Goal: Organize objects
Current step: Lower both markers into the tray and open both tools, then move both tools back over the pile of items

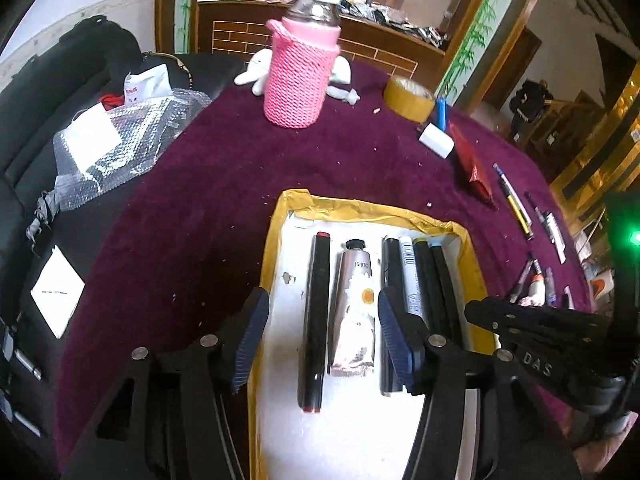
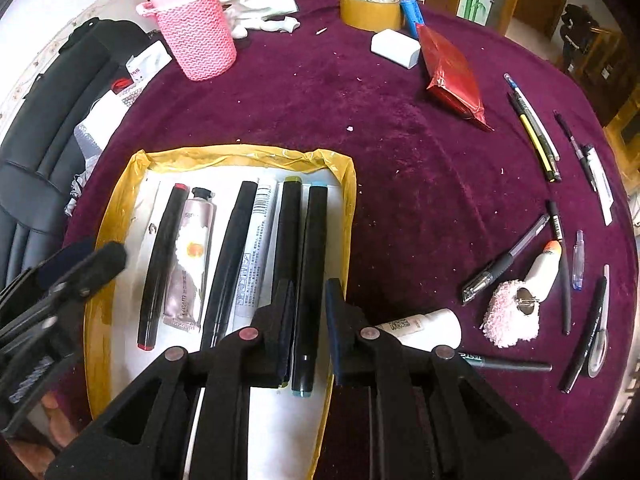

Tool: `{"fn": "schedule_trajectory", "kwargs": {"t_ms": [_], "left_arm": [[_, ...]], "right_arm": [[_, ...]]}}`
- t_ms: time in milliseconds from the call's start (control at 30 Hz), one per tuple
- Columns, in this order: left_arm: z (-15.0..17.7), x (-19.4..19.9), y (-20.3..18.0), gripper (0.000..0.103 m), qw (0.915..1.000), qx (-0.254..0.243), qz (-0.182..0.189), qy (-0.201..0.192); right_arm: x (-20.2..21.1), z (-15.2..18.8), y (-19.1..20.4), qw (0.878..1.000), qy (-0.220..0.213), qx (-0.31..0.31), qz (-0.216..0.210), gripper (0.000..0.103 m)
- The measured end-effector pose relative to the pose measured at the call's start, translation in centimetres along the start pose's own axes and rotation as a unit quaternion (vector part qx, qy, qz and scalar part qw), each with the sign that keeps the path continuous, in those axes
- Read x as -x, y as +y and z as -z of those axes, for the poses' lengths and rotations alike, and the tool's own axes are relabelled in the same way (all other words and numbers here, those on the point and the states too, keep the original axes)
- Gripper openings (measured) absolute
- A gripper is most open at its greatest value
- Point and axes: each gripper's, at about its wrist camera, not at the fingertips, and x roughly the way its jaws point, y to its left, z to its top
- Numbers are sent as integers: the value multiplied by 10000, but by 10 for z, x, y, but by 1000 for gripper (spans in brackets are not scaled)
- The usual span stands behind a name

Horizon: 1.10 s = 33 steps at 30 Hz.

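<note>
the tray [image 2: 344, 184] with its yellow taped rim lies on the maroon worktop [image 2: 400, 140], holding a row of markers and a hand cream tube [image 2: 188, 256] side by side. the blue-capped marker [image 2: 310, 280] lies at the tray's right edge, between the fingers of the right tool [image 2: 310, 316], which sits narrowly parted around it without visibly gripping. the left tool [image 1: 320, 332] hovers wide apart over the red-capped marker [image 1: 316, 320] and tube. loose pens [image 2: 532, 128] lie well apart at right, a pink bottle [image 2: 196, 36] beyond.
</note>
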Motion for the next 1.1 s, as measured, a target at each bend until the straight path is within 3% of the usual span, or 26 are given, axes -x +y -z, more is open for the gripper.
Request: {"fn": "schedule_trajectory", "kwargs": {"t_ms": [100,233,433,600,700,733,767,800,833,900,933,1000,1100], "left_arm": [[3,13,5,51,9998,185,86,-85],[8,31,7,52,9981,475,286,-263],[20,57,-3,52,9913,909,699,-650],[24,66,-32,54,9923,653,736,-751],[30,61,-59,54,9947,410,739,-593],[34,58,-69,54,9954,348,753,-488],[37,55,-77,54,9958,317,763,-403],[40,51,-88,54,9962,262,786,-267],[45,47,-101,54,9964,179,818,-126],[55,41,-126,54,9954,31,948,113],[60,39,-137,54,9948,-26,994,210],[70,33,-161,54,9938,-124,1041,382],[84,23,-196,54,9915,-203,1112,646]], "right_arm": [[8,1,-3,9999,-71,-71,-29,14],[27,8,-21,9993,-233,-283,-13,24],[65,31,-87,9940,-607,-817,388,29],[103,65,-163,9795,-1042,-1488,869,29],[134,88,-192,9645,-1635,-1701,1190,29],[143,96,-201,9582,-1867,-1723,1318,34],[150,103,-211,9506,-2128,-1753,1426,60],[151,107,-223,9471,-2276,-1778,1401,73],[144,109,-243,9497,-2169,-1877,1256,92],[124,111,-280,9560,-1368,-2333,1134,92],[115,118,-302,9534,-1170,-2684,735,92],[107,129,-330,9442,-1096,-3075,446,92],[96,129,-350,9535,-887,-2855,386,92]]}}
